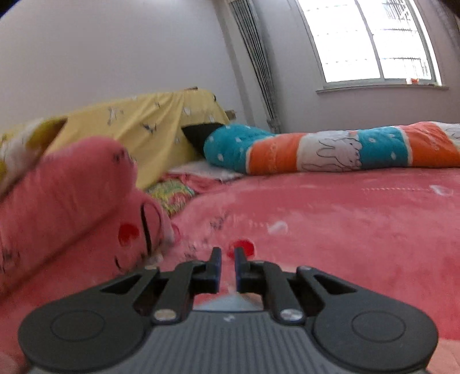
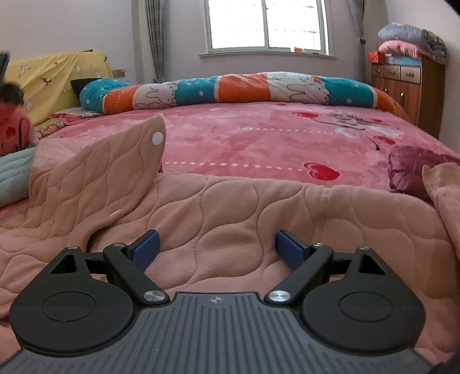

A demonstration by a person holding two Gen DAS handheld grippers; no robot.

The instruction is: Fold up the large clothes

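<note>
The quilted garment lies spread on the pink blanket at the near edge of the bed, right under my right gripper. In the right wrist view its long axis runs side to side across the picture, from the left edge to the right edge, and its far hem lies roughly parallel to the rolled quilt at the far side. One corner flap with a white snap stands up on the left and points away toward the window; another fold rises at the far right beside a dark red bag. My right jaws stand wide apart, just above the fabric, with nothing clamped between them. My left gripper has its jaws drawn nearly together; the narrow gap between them looks empty, and it is above bare blanket, with a pink pillow to its left. A yellow sheet is draped behind that.
</note>
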